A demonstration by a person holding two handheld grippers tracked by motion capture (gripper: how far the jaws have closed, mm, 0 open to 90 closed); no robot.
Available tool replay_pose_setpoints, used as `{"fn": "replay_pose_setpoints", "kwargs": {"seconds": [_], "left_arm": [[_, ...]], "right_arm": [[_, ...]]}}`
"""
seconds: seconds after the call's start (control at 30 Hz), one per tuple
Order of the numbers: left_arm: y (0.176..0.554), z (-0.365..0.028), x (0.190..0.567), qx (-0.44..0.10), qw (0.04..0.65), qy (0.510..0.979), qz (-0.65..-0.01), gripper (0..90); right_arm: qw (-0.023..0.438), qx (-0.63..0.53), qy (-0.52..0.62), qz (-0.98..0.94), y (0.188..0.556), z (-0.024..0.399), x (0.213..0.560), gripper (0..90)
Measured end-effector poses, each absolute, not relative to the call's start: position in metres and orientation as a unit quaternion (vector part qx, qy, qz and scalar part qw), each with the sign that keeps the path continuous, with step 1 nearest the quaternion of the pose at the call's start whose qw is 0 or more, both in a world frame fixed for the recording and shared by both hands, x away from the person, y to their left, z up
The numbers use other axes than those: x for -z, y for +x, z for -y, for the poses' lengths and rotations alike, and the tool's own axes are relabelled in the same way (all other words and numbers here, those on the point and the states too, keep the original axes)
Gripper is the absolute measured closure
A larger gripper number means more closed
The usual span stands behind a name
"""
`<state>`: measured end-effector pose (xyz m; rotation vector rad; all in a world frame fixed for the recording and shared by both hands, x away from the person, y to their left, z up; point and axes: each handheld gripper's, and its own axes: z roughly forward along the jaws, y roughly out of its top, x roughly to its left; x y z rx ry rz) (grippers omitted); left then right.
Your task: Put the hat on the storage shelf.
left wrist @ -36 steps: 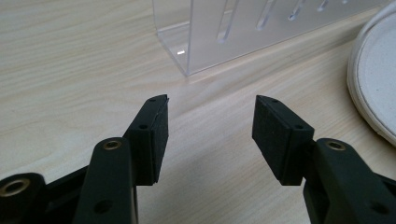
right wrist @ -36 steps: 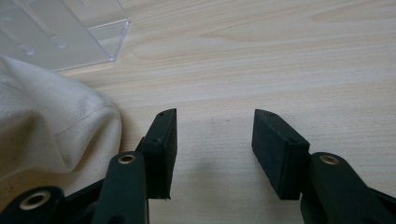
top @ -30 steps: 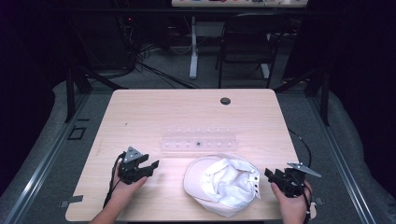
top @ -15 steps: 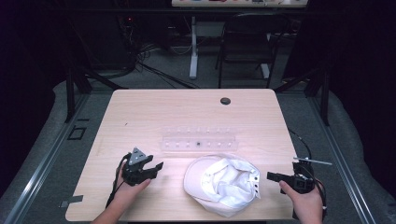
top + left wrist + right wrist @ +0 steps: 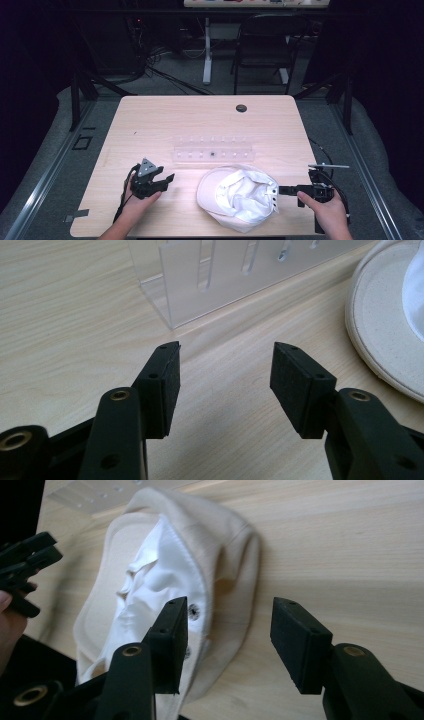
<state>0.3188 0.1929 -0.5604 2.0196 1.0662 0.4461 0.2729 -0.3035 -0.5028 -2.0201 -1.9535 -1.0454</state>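
A white cap [image 5: 239,196] lies upside down near the table's front edge, brim to the left. In the right gripper view the cap [image 5: 165,580] shows its lining and snap strap just ahead of the jaws. My right gripper [image 5: 286,190] is open at the cap's right edge, and the same right gripper [image 5: 227,625] holds nothing between its jaws. My left gripper [image 5: 166,180] is open left of the cap; seen from its own camera, the left gripper [image 5: 225,370] hovers over bare wood. A clear plastic rack [image 5: 213,149] lies behind the cap, and the rack [image 5: 220,275] stands just ahead of the left jaws.
The wooden table [image 5: 165,125] has a dark round cable hole [image 5: 241,108] at its back. A chair [image 5: 265,45] and cables stand on the floor beyond the table. Cables trail from both grippers off the front edge.
My right gripper has swung down from the table's right edge and now points left at the cap's edge. The left gripper has barely shifted.
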Motion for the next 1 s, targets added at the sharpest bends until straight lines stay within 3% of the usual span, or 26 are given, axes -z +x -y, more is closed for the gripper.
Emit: {"fn": "replay_pose_setpoints", "kwargs": {"seconds": [0.5, 1.0], "left_arm": [[0.318, -0.194, 0.56, -0.177, 0.396, 0.796, -0.422, 46.4], [0.318, -0.193, 0.561, -0.179, 0.395, 0.796, -0.423, 46.3]], "right_arm": [[0.137, 0.332, -0.654, 0.666, 0.282, 0.273, 0.517, 48.5], [0.155, 0.335, -0.649, 0.666, 0.285, 0.26, 0.52, 48.9]]}}
